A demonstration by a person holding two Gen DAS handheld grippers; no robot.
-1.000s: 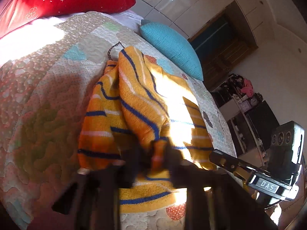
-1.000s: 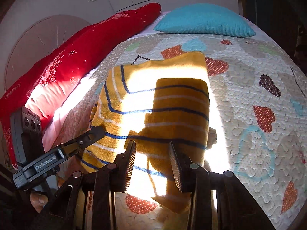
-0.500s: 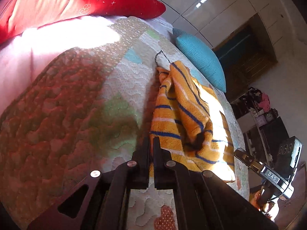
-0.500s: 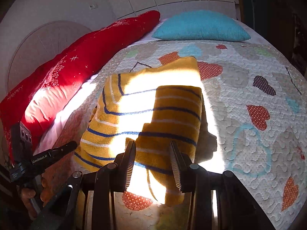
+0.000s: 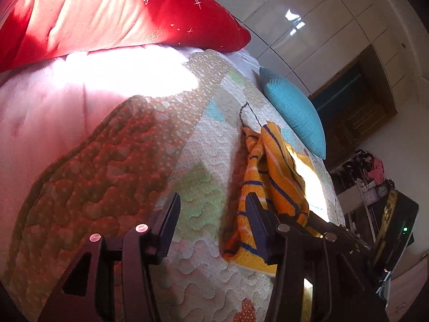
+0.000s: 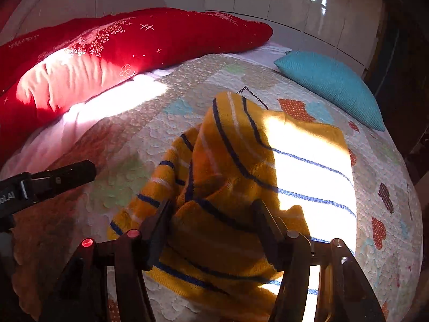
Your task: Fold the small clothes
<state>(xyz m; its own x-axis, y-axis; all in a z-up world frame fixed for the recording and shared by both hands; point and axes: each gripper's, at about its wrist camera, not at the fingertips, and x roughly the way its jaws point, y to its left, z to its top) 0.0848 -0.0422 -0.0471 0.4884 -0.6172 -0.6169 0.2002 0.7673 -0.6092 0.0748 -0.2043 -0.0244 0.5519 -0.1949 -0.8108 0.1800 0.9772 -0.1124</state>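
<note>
A small yellow-orange sweater with blue and white stripes (image 6: 241, 166) lies partly folded and rumpled on the quilted bed; it also shows in the left wrist view (image 5: 270, 177). My left gripper (image 5: 213, 225) is open and empty, over bare quilt just left of the sweater's edge; its right finger (image 5: 256, 222) overlaps the sweater's hem. My right gripper (image 6: 210, 225) is open, its fingers straddling the near bunched fold of the sweater without closing on it. The left gripper's tip (image 6: 69, 173) shows at the left of the right wrist view.
The patchwork quilt (image 6: 128, 123) covers the bed. A long red pillow (image 6: 112, 45) lies along the far left and a teal cushion (image 6: 332, 83) at the far right. White wardrobe doors (image 5: 316, 18) and cluttered shelves (image 5: 375, 187) stand beyond the bed.
My left gripper let go of the sweater, drew off to its left and opened from shut. My right gripper stayed open and moved closer over the near fold, which now lies more bunched.
</note>
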